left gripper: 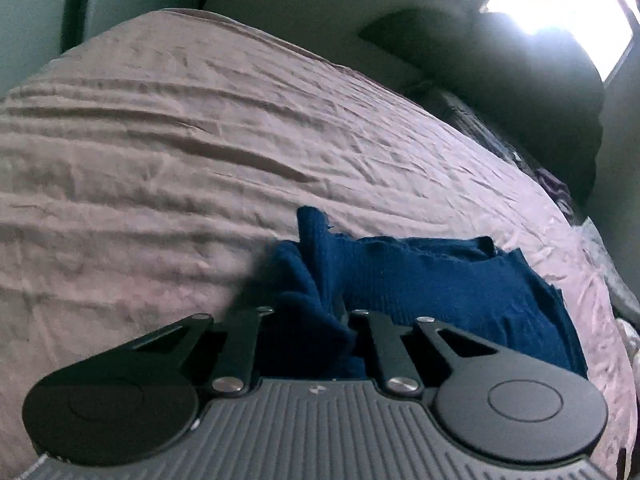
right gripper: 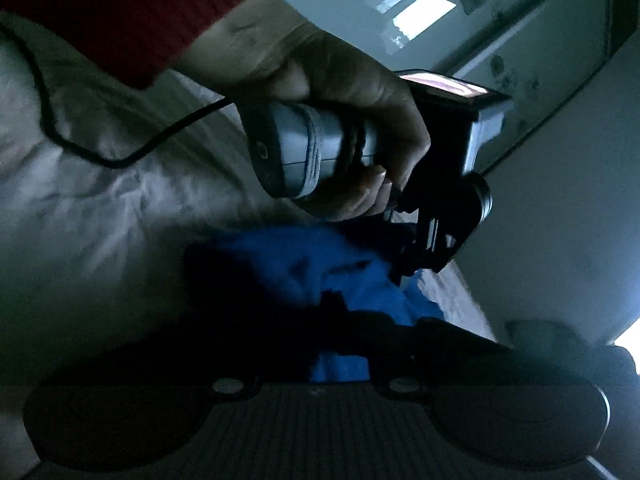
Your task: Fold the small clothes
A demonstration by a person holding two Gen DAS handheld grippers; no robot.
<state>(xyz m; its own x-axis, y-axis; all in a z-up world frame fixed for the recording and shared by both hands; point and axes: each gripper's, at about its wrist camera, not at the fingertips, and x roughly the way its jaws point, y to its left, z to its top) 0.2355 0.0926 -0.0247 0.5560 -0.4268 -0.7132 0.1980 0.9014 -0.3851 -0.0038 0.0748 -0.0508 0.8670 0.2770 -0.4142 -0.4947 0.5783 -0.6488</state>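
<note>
Left gripper (left gripper: 310, 312), black two-finger linkage on a ribbed grey body: jaws drawn close together, pinching a raised fold of the dark blue knitted cloth (left gripper: 420, 280), which bunches between the linkage arms. Right gripper (right gripper: 340, 320), same build, in deep shadow: jaws closed, the blue cloth gathered directly at its fingers. In the right wrist view, the person's left hand (right gripper: 360, 128) is wrapped around the grey cylindrical handle of the left gripper, above the blue cloth, wrist emerging from a dark red ribbed sleeve (right gripper: 132, 12).
</note>
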